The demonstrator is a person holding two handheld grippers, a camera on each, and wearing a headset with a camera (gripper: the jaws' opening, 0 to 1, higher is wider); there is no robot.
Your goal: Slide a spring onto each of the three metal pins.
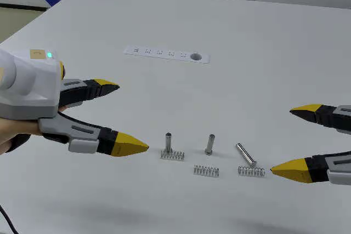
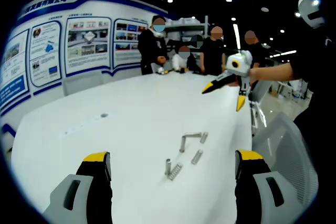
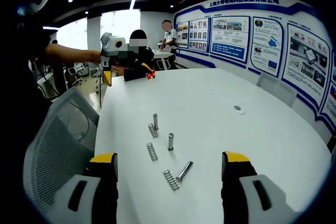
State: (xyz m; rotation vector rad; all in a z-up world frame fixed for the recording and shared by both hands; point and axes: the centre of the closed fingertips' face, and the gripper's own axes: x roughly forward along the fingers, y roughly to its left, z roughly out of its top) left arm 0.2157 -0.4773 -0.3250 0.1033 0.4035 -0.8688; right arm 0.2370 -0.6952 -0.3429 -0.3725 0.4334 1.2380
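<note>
Three metal pins stand in a row on the white table: a left pin and a middle pin upright, a right pin lying flat. A loose spring lies by each: left spring, middle spring, right spring. My left gripper hovers open just left of the row, holding nothing. At the right end of the row my right gripper is open too, its lower tip close to the right spring. In the right gripper view the pins and springs lie ahead of the open jaws.
A white power strip lies flat on the table behind the row. A mesh office chair stands at the table's near edge. Several people stand beyond the far end of the table.
</note>
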